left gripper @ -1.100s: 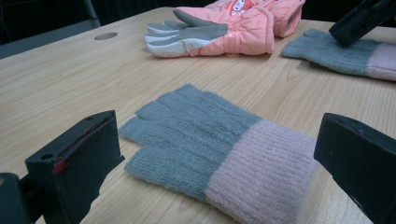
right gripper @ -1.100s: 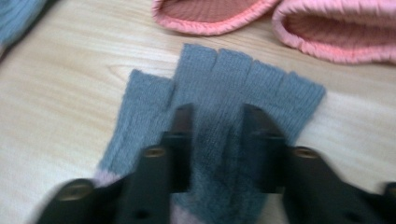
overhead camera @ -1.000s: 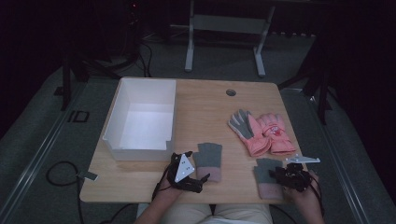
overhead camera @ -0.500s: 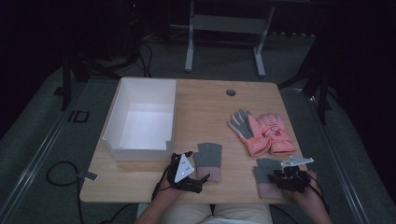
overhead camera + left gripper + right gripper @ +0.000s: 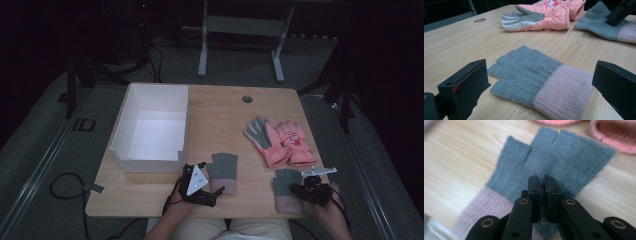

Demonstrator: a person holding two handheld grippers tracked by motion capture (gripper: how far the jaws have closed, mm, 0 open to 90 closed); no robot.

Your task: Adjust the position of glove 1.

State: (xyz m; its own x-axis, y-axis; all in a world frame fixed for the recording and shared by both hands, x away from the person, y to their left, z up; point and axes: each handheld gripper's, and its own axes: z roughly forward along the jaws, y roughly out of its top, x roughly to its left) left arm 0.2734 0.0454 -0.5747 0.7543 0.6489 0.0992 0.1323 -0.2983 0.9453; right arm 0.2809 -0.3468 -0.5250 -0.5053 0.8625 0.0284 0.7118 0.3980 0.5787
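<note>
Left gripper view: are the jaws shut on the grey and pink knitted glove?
No, the left gripper has its jaws standing wide apart either side of the knitted glove lying flat on the table.

Your wooden table (image 5: pixel 220 115) carries a white box (image 5: pixel 152 127), two grey-and-pink knit gloves (one (image 5: pixel 541 80) between your left jaws, one (image 5: pixel 554 167) pinched under the right) and a pink pair (image 5: pixel 280 140) beyond them.

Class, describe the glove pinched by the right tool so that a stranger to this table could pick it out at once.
Start at the wooden table and go to its near right corner, in front of the pair of pink padded gloves. There lies a grey knitted glove with a pale pink cuff, its fabric pinched in the right tool. Its twin, lying left beside the white box, is not pinched.
</note>
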